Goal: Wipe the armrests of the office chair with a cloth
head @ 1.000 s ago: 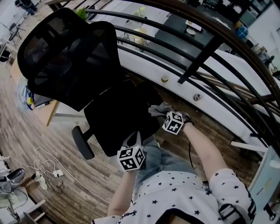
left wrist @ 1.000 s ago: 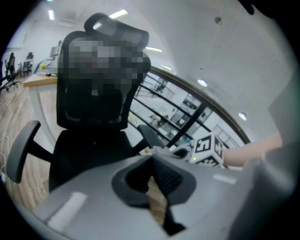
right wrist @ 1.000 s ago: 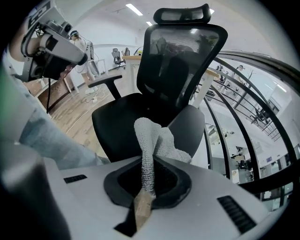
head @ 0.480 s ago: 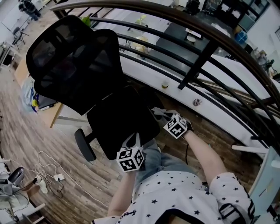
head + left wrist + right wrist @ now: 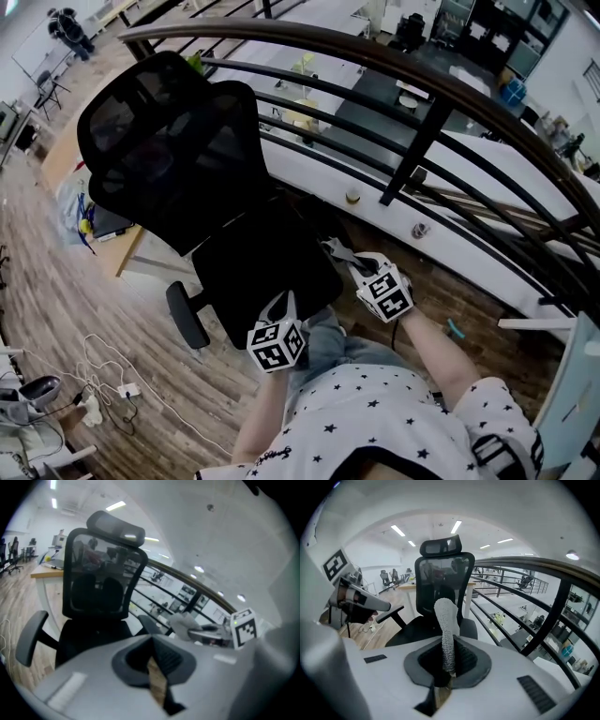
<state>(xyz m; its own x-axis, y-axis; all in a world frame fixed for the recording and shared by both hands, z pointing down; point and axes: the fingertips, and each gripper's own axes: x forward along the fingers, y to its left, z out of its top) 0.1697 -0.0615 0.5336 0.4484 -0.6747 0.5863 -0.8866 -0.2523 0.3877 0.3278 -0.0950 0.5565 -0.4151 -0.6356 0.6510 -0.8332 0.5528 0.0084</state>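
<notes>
The black office chair [image 5: 169, 150] faces me, and its left armrest [image 5: 187, 316] sticks out over the floor. My right gripper [image 5: 354, 262] is shut on a grey cloth [image 5: 337, 251] at the seat's right edge. In the right gripper view the cloth [image 5: 446, 620] stands up from the jaws in front of the chair [image 5: 440, 585]. My left gripper [image 5: 284, 302] hovers at the seat's front edge, shut and holding nothing. The left gripper view shows the cloth [image 5: 185, 620] just right of the chair's other armrest [image 5: 146, 622]; I cannot tell whether they touch.
A dark curved railing [image 5: 422, 122] runs close behind and to the right of the chair. A wooden desk [image 5: 122, 248] stands at the left. Cables and a power strip [image 5: 112, 389] lie on the wood floor at the lower left. My legs are just below the seat.
My right gripper has drawn back toward me with the cloth, along the seat's right side. The view has swung, so the chair sits further right in frame. The left gripper has barely moved.
</notes>
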